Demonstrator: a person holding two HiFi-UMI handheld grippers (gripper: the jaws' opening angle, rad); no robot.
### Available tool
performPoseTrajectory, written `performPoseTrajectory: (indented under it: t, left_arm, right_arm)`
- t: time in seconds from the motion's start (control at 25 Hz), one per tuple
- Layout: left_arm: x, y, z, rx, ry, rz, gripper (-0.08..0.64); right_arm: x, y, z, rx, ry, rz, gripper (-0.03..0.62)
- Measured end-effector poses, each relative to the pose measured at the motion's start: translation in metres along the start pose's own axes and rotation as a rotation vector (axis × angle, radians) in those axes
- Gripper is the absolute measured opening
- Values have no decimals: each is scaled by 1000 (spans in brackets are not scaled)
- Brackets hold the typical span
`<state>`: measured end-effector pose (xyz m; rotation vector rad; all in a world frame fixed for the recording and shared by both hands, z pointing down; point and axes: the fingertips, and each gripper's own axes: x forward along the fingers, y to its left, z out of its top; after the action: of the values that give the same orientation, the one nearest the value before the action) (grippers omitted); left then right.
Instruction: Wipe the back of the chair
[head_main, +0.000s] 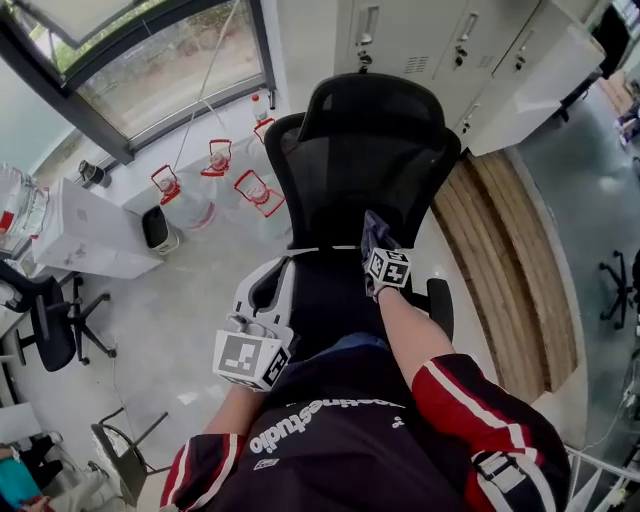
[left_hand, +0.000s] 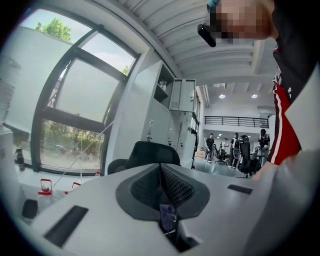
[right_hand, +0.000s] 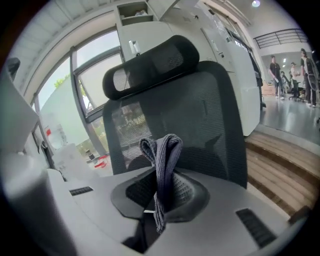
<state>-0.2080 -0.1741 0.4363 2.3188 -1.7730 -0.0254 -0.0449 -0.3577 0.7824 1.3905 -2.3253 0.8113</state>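
Left gripper (left_hand: 161, 184) clenched on nothing, idle at chair's left. Chair back (head_main: 365, 165) stands straight ahead. Right gripper (right_hand: 162, 194) pinches a grey cloth (right_hand: 162, 150) near the lower mesh. Wipe likely starting; next, press cloth on and sweep across.

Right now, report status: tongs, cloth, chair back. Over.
Right tongs shut on grey cloth. Left tongs shut, held low. Cloth before mesh chair back, contact unclear. Nothing between them.
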Motion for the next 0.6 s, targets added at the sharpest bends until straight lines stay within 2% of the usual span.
performPoseTrajectory:
  t: [0.32,0.44,0.6]
  left_arm:
    - [-42,42,-14,-26,22,129,28]
    - [-49,47,-24,-33,44,148,28]
    - [-55,51,-34,-19,78,157,28]
  right_arm:
    - [42,130,-56,-36,94,221,57]
    - [60,160,-75,-38,122,275,56]
    - [80,181,-93,3,147,307,55]
